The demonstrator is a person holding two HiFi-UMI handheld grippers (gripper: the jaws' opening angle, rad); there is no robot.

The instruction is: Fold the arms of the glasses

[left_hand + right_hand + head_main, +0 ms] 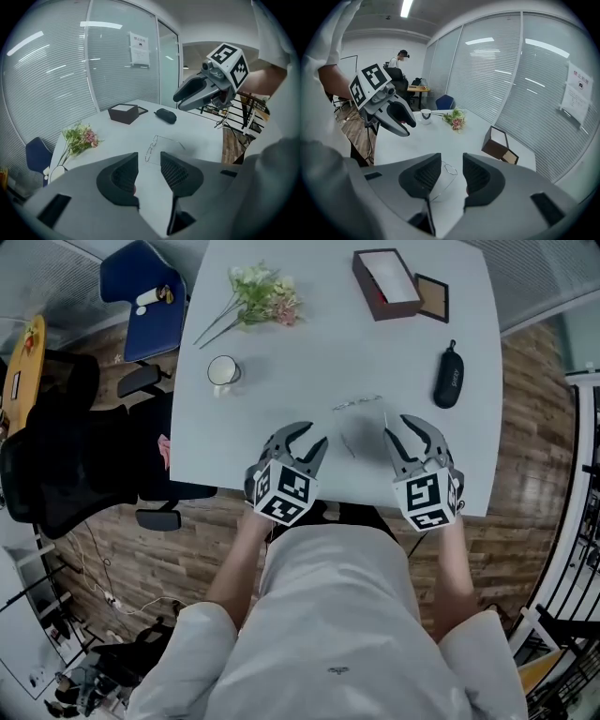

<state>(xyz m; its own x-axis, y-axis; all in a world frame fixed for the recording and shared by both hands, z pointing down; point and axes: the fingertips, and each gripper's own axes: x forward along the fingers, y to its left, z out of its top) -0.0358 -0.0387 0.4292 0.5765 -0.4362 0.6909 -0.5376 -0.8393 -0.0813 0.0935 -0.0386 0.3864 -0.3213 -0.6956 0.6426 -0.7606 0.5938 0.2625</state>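
Pale bench (281, 352). Left claw (311, 435) is just left of the glasses (356, 403), right claw (397, 426) just right of them, both wide open and holding nothing. Box (385, 282) well behind the glasses, flowers (262, 294) behind-left, case (449, 376) right, cup (223, 371) left. The glasses lie on the bench between the claws, arms unfolded

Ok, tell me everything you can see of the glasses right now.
The glasses are thin and wire-rimmed, metal by the look, with clear round lenses. They rest on the pale table close to its near edge, both arms unfolded and pointing toward that edge. They sit just ahead of the left gripper and right gripper. Both tongs stand open, clear of them; only the table touches them.
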